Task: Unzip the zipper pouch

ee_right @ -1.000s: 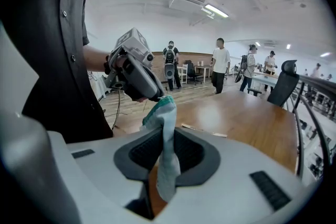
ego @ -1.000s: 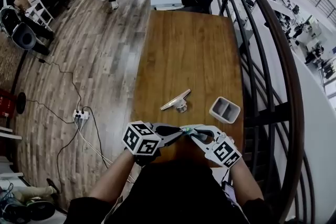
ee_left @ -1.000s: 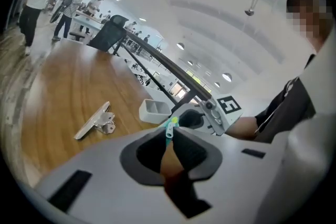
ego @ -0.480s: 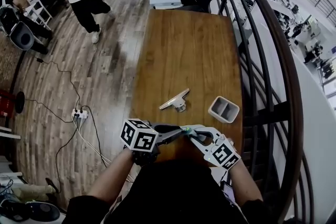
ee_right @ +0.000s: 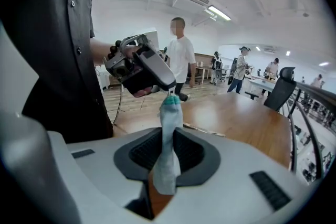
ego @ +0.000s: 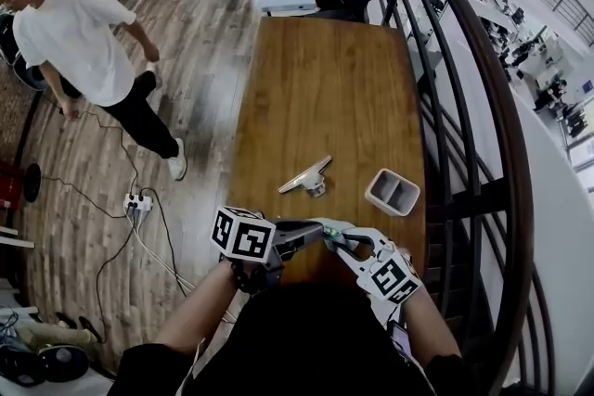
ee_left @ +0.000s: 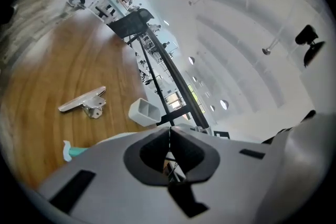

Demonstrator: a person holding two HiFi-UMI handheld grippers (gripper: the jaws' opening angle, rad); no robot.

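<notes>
Both forearms reach over the bench's near edge. The left hand-held gripper has just been closing its jaws, which now meet at the zipper pouch's metal pull. The right hand-held gripper, tilted downward, clamps the zipper pouch.

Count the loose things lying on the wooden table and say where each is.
2. A metal clip lies near the middle of the table; a grey two-compartment box sits right of it, near the edge. The near end is covered, so more may be hidden.
</notes>
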